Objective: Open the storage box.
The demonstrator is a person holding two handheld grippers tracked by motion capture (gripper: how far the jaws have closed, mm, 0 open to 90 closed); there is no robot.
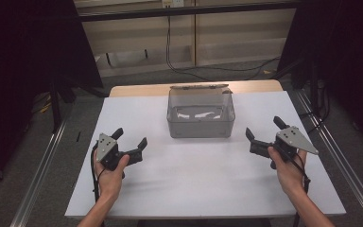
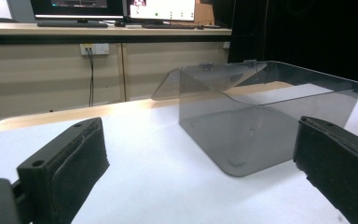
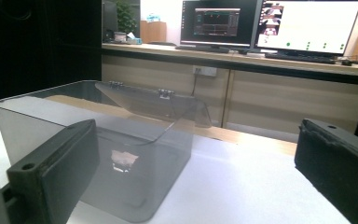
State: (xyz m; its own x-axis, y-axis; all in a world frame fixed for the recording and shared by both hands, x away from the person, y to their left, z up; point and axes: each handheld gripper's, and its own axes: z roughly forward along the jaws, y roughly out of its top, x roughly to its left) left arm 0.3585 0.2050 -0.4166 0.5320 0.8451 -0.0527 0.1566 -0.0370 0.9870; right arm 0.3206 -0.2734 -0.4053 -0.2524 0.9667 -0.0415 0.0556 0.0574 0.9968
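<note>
White table [image 1: 194, 184]: box [image 1: 200, 116] btwn left tool [image 1: 131, 138], right tool [image 1: 262, 128].

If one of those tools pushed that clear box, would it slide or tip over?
The box would probably slide: it looks like thin, light plastic, sits low and wide, and the tabletop is smooth. Its open lid hangs behind on hinges, so it may flap or shift the balance backward.

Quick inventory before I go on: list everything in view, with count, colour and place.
Box: one, clear grey plastic, far middle of the table, apparently empty.
Lid: one, clear grey, hinged at the box's far edge, swung open.
Table: one, white top with a wooden far edge.
Monitors: two, lit, on the counter behind.
Left gripper: one, black, open, near left of the box.
Right gripper: one, black, open, near right of the box.
</note>
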